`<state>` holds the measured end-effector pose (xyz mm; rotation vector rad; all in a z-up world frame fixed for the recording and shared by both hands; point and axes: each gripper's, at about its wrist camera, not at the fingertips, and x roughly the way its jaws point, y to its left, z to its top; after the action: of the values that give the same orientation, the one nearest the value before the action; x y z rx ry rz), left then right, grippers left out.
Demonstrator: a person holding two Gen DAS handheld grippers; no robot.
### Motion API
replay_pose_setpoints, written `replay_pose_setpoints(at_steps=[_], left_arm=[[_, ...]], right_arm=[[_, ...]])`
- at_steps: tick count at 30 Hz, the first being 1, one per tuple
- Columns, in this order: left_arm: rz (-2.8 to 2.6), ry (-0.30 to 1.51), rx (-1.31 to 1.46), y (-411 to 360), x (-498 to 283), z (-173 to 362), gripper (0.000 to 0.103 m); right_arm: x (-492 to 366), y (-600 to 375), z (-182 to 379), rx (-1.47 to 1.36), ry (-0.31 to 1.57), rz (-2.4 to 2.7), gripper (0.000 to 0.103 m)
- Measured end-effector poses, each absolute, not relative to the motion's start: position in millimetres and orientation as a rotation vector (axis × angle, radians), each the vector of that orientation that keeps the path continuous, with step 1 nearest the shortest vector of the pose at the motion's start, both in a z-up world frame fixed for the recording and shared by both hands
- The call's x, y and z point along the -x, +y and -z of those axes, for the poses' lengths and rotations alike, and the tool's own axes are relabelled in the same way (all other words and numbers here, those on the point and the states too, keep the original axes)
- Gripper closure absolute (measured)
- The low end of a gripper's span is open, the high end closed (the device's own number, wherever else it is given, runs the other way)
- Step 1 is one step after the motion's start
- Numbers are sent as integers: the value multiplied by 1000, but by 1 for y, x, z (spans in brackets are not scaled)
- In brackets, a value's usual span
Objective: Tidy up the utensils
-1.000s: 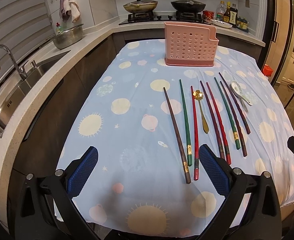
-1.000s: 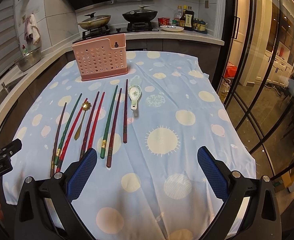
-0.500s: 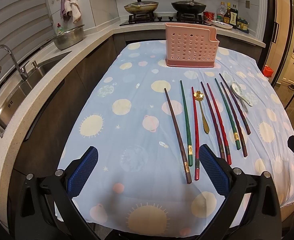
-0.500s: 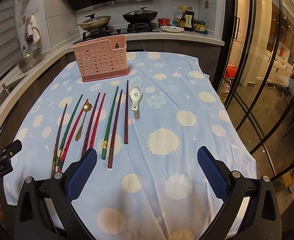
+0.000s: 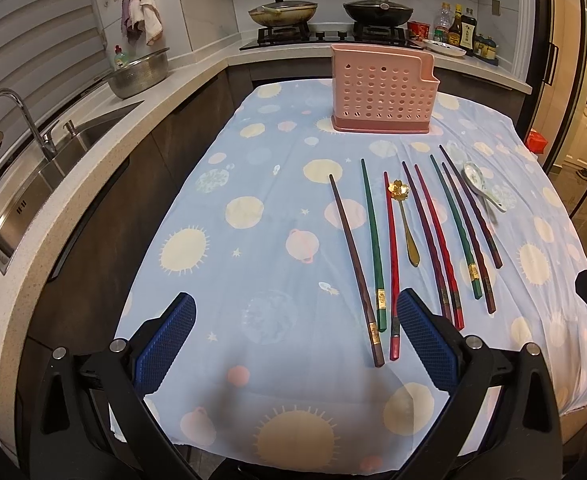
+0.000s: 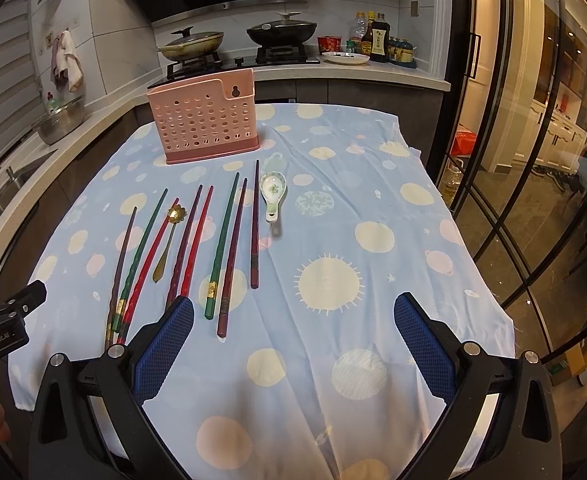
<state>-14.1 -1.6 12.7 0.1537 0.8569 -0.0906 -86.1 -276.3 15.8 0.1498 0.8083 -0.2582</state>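
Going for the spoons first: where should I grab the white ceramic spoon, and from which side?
Take the white ceramic spoon by its short handle, the end nearest the right tool. Come down from above with the fingers across the handle. Its bowl faces up toward the pink holder, wide and rounded, a poor grip. Its right side is open cloth; a dark chopstick lies close on its left.

Dim, warm indoor light in both views. Brightest at right of frame: amber glow and small ceiling spots mirrored in the glass doors (image 6: 533, 160). Soft glare on the stove hood (image 6: 229, 4) strip, upper centre. Tablecloth (image 5: 253, 240) evenly lit mid-frame, sharp there; lower centre darkened by a soft, blurred shadow. Thin faint shadows beside the chopsticks (image 6: 221, 240). Strong fisheye bending: counter (image 5: 73, 184) curved at left, black vignette in all corners. Near gripper arms slightly soft.
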Motion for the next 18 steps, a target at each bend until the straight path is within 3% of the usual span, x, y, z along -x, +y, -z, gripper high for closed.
replay_pose_setpoints(at_steps=[18], left_arm=[[89, 862, -155, -2, 12, -9, 7]], right_arm=[[84, -275, -12, -156, 811, 249, 7]])
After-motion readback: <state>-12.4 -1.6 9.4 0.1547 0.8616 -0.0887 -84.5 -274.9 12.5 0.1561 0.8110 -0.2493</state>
